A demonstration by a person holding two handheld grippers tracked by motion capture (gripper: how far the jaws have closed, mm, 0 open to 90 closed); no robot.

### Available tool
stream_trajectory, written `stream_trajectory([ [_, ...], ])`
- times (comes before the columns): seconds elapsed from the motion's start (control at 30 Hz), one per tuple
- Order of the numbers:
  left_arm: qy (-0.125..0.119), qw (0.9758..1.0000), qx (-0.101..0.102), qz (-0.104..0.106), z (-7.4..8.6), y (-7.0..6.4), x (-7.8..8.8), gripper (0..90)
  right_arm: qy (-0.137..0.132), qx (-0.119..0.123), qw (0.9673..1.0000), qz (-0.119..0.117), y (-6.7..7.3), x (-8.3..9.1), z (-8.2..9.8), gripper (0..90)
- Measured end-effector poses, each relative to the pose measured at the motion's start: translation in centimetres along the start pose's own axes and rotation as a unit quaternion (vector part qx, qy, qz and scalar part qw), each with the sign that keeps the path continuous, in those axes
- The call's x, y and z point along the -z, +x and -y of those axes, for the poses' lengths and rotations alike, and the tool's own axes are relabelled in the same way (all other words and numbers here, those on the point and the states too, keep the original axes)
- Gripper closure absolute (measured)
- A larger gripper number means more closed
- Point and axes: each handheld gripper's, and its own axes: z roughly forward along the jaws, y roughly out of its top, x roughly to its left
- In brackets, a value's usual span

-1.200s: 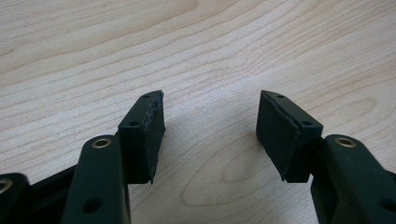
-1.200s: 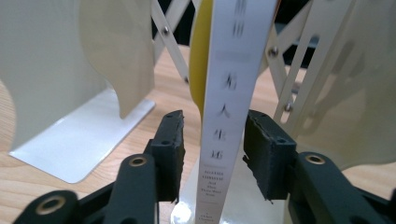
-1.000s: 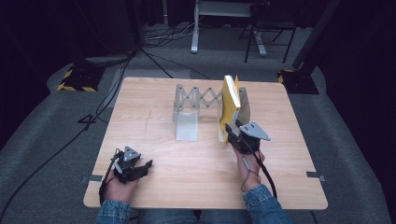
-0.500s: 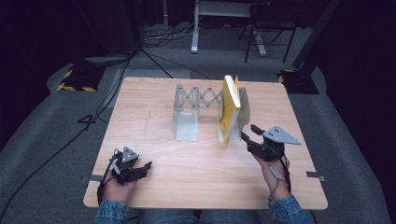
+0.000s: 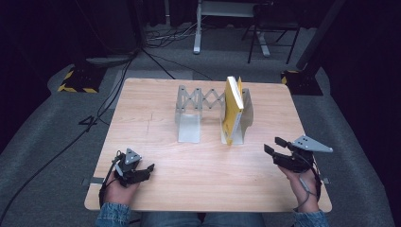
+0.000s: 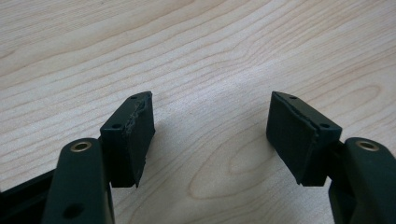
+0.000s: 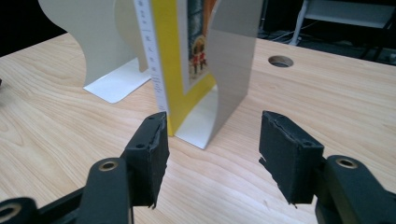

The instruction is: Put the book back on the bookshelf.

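A yellow book [image 5: 232, 108] stands upright in the right end of a grey expandable bookend rack [image 5: 198, 103] at the middle of the wooden table [image 5: 156, 118]. In the right gripper view the yellow book [image 7: 175, 60] rests against a grey rack plate [image 7: 231, 70]. My right gripper [image 5: 274, 147] is open and empty, at the table's right front, apart from the book. Low at the front left my left gripper [image 5: 146, 170] is open too, with only bare wood between its fingers [image 6: 130, 135].
A round cable hole [image 7: 280, 61] lies in the tabletop beyond the rack. Behind the table stand a chair and a stand on the dark floor, with cables [image 5: 94, 118] trailing at the left. Black-and-yellow striped feet [image 5: 75, 80] sit off the table's far corners.
My right gripper has let go of the book and drawn back to the right and toward the table's front. The book stays upright in the rack. The left gripper has not moved.
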Motion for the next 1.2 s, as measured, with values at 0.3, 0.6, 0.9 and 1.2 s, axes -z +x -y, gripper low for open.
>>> stream_trajectory([
  [0.3,0.000,1.0000,0.001,-0.001,0.0,0.0,0.0,32.5,0.035,0.014,0.9993,0.000,-2.3,1.5,1.6,35.9],
  [0.6,0.002,1.0000,-0.001,0.000,-0.1,0.0,-0.1,31.9,0.101,0.012,0.9948,0.005,-4.2,-0.5,4.4,31.9],
  [0.9,0.001,1.0000,-0.001,0.000,-0.1,0.0,-0.1,31.8,0.150,0.013,0.9885,0.011,-4.9,-1.5,5.9,31.8],
  [1.2,0.001,1.0000,-0.001,0.000,-0.1,0.0,-0.1,31.8,0.188,0.038,0.9811,0.029,-4.9,-2.7,7.1,26.2],
])
